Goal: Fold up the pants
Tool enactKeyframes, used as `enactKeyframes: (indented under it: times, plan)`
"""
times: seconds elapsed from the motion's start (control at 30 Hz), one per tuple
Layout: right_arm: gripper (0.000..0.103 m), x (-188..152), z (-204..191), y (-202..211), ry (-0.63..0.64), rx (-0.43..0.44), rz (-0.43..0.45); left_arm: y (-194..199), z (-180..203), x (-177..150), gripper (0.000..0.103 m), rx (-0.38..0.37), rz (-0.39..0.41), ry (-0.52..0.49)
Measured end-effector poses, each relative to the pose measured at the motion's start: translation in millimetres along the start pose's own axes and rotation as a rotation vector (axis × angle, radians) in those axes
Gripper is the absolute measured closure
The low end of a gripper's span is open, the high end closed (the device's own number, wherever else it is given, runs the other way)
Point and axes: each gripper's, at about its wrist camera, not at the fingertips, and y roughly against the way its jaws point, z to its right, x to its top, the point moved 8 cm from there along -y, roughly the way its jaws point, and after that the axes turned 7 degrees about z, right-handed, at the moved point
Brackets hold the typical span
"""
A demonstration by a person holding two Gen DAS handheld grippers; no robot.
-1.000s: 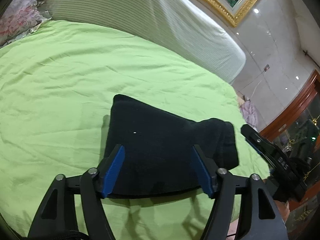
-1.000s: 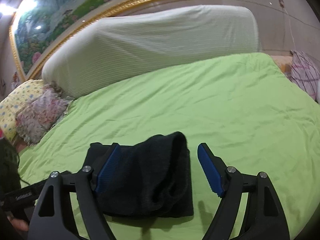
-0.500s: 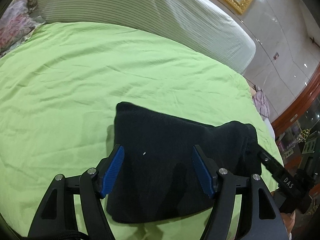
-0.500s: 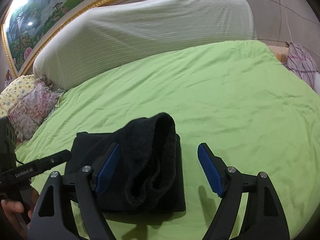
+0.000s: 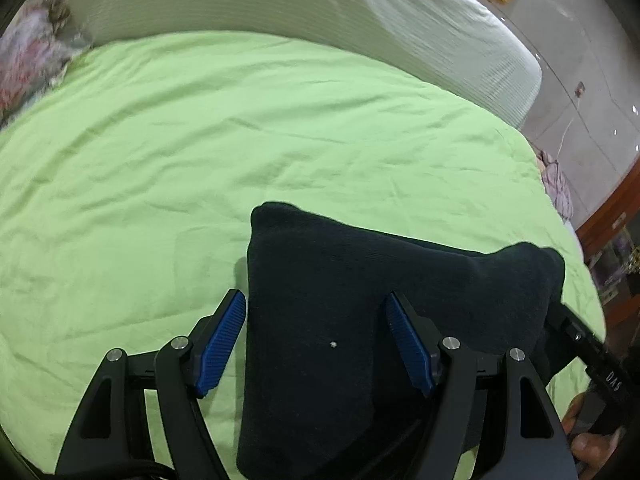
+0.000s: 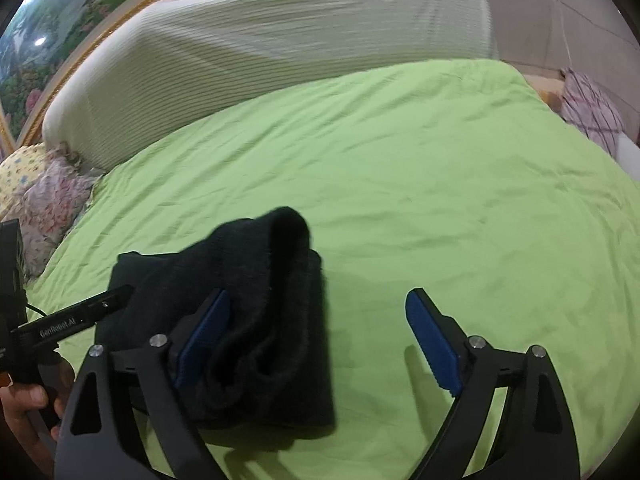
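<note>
The black pants [image 5: 340, 300] lie folded into a compact block on the green bedspread [image 5: 200, 140]. My left gripper [image 5: 316, 340] is open and hovers over the near left part of the block, its blue pads apart. In the right wrist view the pants [image 6: 256, 300] show a raised rolled edge at their right end. My right gripper [image 6: 316, 340] is open above that right end, holding nothing. The other gripper's tip shows at the left [image 6: 80, 316].
A striped white headboard cushion [image 6: 280, 40] runs along the far side of the bed. Floral pillows [image 6: 44, 200] lie at the far left. A plaid cloth [image 6: 592, 108] sits off the bed's right edge. A gold-framed painting [image 6: 24, 64] hangs behind.
Both grippers have drawn nearer and shifted left over the pants. The rolled right end of the pants stands higher and looser than a second ago.
</note>
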Motion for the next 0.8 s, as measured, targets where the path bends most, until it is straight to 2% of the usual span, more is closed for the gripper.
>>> enactKeyframes:
  times: [0.17, 0.27, 0.4, 0.57, 0.7, 0.8]
  plan:
    - [0.012, -11.2, 9.6, -9.5, 0.036, -0.048, -0.015, -9.8, -3.3, -2.2, 0.029, 0.011, -0.009, -0.002]
    - [0.011, -18.6, 17.3, -14.9, -0.004, -0.032, -0.026, -19.8, -8.3, -6.1, 0.028, 0.013, -0.031, 0.012]
    - [0.009, -16.0, 17.4, -13.9, 0.011, -0.044, -0.019, -21.4, -10.2, -7.1, 0.027, 0.002, -0.038, 0.034]
    - [0.009, -9.1, 10.8, -2.7, -0.039, 0.027, -0.01, -3.3, -15.4, -8.6, 0.027, 0.008, -0.03, 0.04]
    - [0.009, -9.9, 1.8, 1.0, -0.055, 0.074, -0.022, 12.6, -20.9, -16.2, 0.029, -0.024, -0.028, 0.086]
    - [0.009, -9.8, -6.7, 1.4, -0.09, 0.151, -0.034, 19.5, -19.2, -23.3, 0.029, -0.04, -0.031, 0.09]
